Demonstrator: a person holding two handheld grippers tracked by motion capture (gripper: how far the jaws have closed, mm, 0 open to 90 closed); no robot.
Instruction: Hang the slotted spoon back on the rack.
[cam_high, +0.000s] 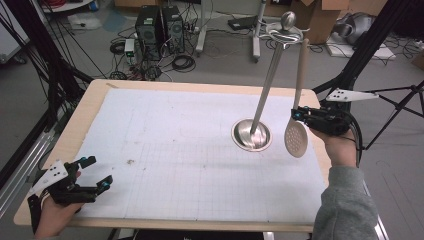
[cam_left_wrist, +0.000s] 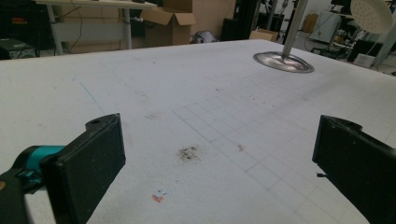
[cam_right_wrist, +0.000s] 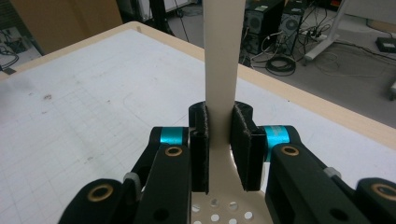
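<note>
Right gripper (cam_right_wrist: 219, 154) clamps the cream slotted spoon (cam_high: 297, 135) at its neck, handle up.
Just left of it stands the steel rack (cam_high: 252, 134); the table edge (cam_high: 320, 150) runs beneath. Left gripper (cam_high: 90, 175), jaws wide, waits well apart across open mat (cam_high: 165, 150).
</note>
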